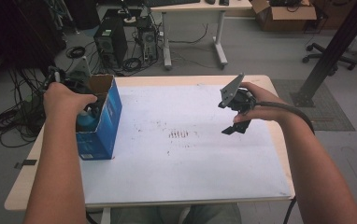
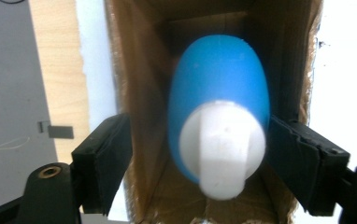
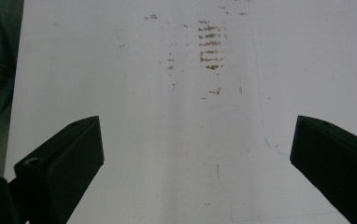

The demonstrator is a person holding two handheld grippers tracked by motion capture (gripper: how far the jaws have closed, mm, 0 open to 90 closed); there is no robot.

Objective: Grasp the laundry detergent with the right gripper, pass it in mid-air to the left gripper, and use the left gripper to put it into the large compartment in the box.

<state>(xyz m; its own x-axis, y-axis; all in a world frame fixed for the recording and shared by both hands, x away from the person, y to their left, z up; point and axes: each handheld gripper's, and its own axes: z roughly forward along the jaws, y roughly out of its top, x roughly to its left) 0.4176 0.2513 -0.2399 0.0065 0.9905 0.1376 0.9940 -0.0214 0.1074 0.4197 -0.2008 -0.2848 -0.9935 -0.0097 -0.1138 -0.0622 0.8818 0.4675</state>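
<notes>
One blue box point(image 1: 103, 122) stands open-topped at the tabletop's point(image 1: 186, 182) left edge. Inside it: one blue bottle point(image 2: 218, 93), white cap up. Left tool point(image 2: 197, 154) above the box, jaws apart, straddling the bottle without pressing. Right tool point(image 3: 195, 154), right of the box, jaws wide, nothing between.

Blue bottle point(image 2: 218, 79): smooth plastic, faintly glossy, capped in matt white plastic. Blue box point(image 1: 103, 126): printed card, slightly shiny outside; raw brown cardboard inside, fibrous and rough at the torn rim. White sheet point(image 1: 186, 158) across the table: matt paper or board, scuffed with brown marks near the middle. Table point(image 1: 27, 186) edge at left: pale wood grain, satin. Left gripper point(image 2: 218, 154) and right gripper point(image 3: 195, 154): matt black plastic.
</notes>
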